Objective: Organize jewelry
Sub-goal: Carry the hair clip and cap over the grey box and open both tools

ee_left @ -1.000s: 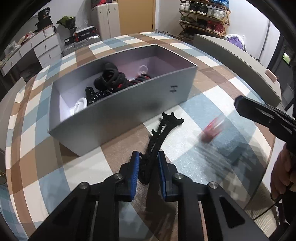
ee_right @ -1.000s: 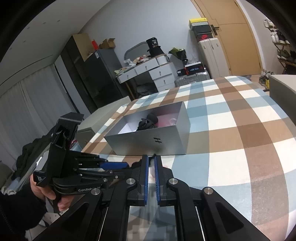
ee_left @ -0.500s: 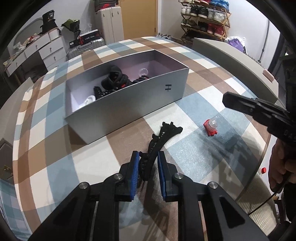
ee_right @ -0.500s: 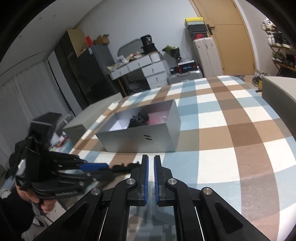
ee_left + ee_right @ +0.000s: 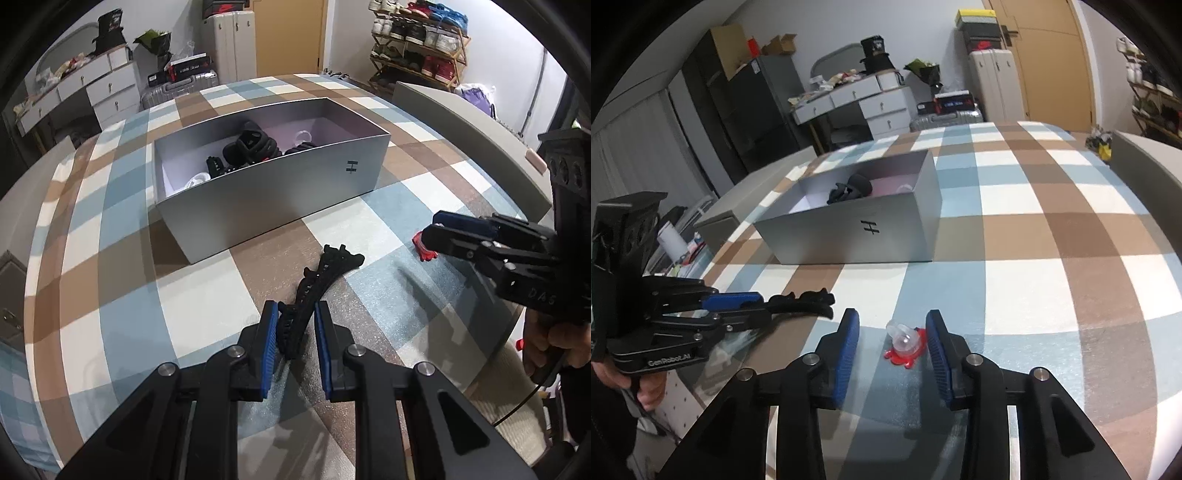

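Your right tongs point(image 5: 892, 339), which were pressed shut and held high a second ago, are now spread wide and lowered to the bench point(image 5: 1015, 295), with the small red piece with a clear dome point(image 5: 905, 345) lying between the two blue pads, closer to the right pad point(image 5: 938, 347) and, as far as I can tell, not yet pinched. In the left wrist view the same red piece point(image 5: 423, 249) is half hidden behind the tip of the right tongs point(image 5: 439, 229). Your left tongs point(image 5: 295, 332) have changed little: they remain parted around the near end of the long black hair clip point(image 5: 317, 291), which lies flat on the checked cloth; I cannot tell if the left pad touches it, and the right pad shows a gap. The grey box point(image 5: 280, 192) stands behind, open, with black pieces and white pieces already inside. I judge that both last loose pieces are now framed for grasping, so the task is near its end: you need to close on each one and carry it into the box. The red piece is small and may slip sideways when you close.
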### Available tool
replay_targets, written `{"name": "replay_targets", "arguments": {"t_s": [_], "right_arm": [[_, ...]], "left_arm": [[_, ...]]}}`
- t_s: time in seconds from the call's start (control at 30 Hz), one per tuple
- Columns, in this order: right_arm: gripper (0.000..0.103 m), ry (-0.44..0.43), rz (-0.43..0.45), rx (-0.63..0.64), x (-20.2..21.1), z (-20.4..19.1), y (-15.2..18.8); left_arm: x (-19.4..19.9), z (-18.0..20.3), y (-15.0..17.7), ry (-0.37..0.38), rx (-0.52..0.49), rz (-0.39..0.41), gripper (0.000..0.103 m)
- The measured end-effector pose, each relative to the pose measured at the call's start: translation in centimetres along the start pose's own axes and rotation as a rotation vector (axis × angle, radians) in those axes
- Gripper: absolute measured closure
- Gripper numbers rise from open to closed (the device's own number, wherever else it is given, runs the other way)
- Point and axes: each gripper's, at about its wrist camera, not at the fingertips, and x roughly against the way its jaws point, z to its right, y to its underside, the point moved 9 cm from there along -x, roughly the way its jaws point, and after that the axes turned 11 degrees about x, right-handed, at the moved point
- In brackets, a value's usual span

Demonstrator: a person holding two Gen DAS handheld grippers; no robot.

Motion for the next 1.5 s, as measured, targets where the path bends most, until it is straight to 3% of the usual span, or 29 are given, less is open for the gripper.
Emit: {"name": "replay_targets", "arguments": {"t_s": [0.1,0.17,0.2,0.23,0.47,0.67,0.87,1.2,1.5], "right_arm": [[0.067,0.011,-0.021,0.009,-0.3,0.1,0.3],[0.073,0.014,-0.023,0.010,-0.3,0.1,0.5],[0.084,0.017,-0.029,0.010,-0.3,0.2,0.7],[0.085,0.017,-0.029,0.008,-0.4,0.2,0.7],[0.086,-0.010,0.031,-0.046,0.8,0.5,-0.2],[0.086,-0.040,0.165,-0.018,4.1,-0.8,-3.5],[0.086,-0.063,0.233,0.031,5.2,-2.2,-7.1],[0.086,-0.078,0.270,0.069,3.1,-2.5,-12.1],[0.086,-0.070,0.216,0.065,-1.6,-1.4,-14.3]], "left_arm": [[0.2,-0.2,0.0,0.000,0.002,0.007,0.088],[0.3,-0.2,0.0,0.004,0.001,0.010,0.088],[0.4,-0.1,0.0,0.005,-0.002,0.012,0.088],[0.5,-0.1,-0.1,0.003,-0.007,0.014,0.088],[2.0,0.2,-0.6,0.019,-0.018,0.049,0.088],[4.0,0.8,-1.6,0.043,-0.042,0.091,0.088],[5.4,-0.1,-4.7,0.049,-0.038,0.144,0.088],[4.3,-2.5,-9.4,-0.014,-0.032,0.194,0.088],[1.7,-3.3,-10.8,0.015,-0.016,0.162,0.088]]}}
